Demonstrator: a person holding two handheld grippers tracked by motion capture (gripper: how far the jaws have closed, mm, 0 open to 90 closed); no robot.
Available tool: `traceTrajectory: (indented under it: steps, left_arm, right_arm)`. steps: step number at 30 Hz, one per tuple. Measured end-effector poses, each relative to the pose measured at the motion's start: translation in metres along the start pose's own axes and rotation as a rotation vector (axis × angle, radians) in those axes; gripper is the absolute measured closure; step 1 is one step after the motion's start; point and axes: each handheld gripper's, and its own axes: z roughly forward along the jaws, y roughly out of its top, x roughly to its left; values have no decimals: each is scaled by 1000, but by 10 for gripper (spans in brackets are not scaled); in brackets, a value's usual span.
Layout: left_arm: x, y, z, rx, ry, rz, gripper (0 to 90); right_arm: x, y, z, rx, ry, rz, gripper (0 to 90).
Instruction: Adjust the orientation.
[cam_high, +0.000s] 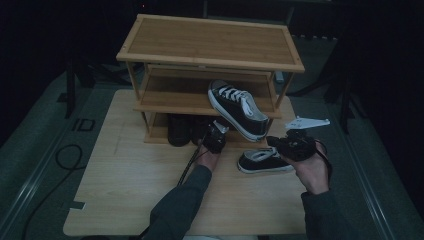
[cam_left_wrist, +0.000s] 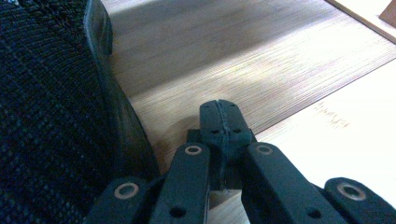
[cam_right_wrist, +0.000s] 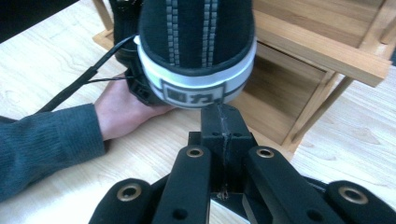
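The black canvas sneaker (cam_high: 236, 108), light, soft above its stiff rubber sole and best pinched at the heel rim, tilts off the rack's middle shelf (cam_high: 170, 102) just beyond my closed, empty right claw (cam_right_wrist: 223, 114), my left claw (cam_high: 218, 129) shut beside it.

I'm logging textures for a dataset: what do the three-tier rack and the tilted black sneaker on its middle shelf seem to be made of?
The three-tier rack looks like bamboo or light wood with a smooth matte finish: fine parallel grain. The tilted black sneaker looks like woven canvas with a white rubber sole band and white laces.
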Motion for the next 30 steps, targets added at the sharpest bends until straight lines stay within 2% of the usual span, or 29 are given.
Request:
traceTrajectory:
  steps: [9,22,30]
  left_arm:
    - [0,0,0,0,0,0,900]
    - [-1,0,0,-1,4,0,900]
    - [-1,0,0,-1,5,-2,900]
  right_arm:
    - [5,1,0,-5,22,-14,900]
    - [8,3,1,-10,29,-14,900]
    - [16,6,5,-8,55,-30,900]
